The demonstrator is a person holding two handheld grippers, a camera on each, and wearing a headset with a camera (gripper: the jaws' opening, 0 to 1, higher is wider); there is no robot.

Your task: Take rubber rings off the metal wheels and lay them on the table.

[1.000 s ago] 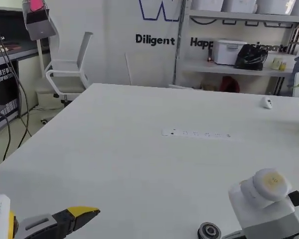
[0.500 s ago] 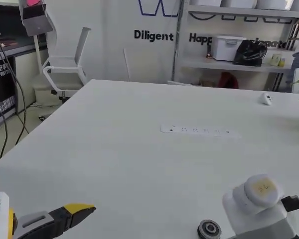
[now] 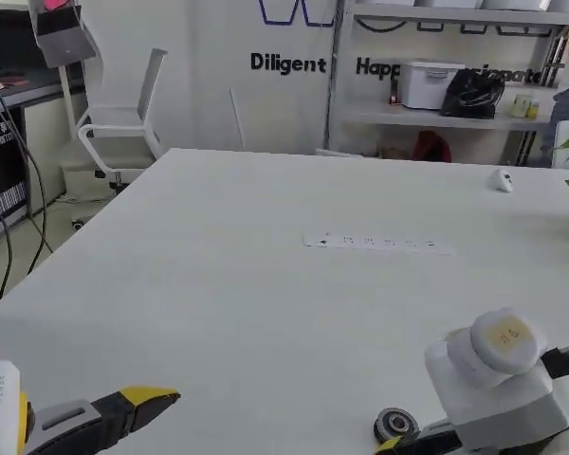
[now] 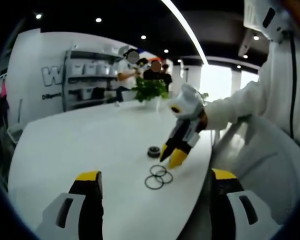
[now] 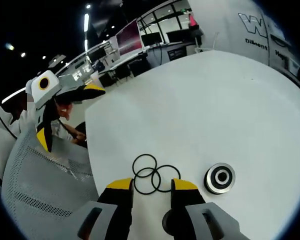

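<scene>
Well, in the head view my left gripper [image 3: 156,398] sat at the lower left of the frame over the white table [image 3: 266,313]. My right gripper [image 3: 403,442] was at the lower right, its tip just beside the metal wheel [image 3: 395,425] near the bottom edge. A power strip [image 3: 375,243] lay well apart, near the middle of the frame.

In the left gripper view my own jaws rose from the bottom corners, spread wide with nothing between them. At centre frame three rubber rings [image 4: 158,176] lay flat and overlapping on the table. The wheel lay just above them, and the right gripper came down from the upper right with its yellow tips near both.

In the right gripper view my jaws stood a little apart and held nothing. The rings lay just ahead of the tips at lower centre, and the wheel lay flat to their right, not touching them. Its outer band looked dark, but I could not tell whether a ring was still on it.

I judged the risk to be the table edge, which ran close by the rings. A careless sweep toward the wheel could catch the loose rings and drag them off. With my left gripper well apart, nothing braced the wheel, so a one-sided pinch could send it skidding.
</scene>
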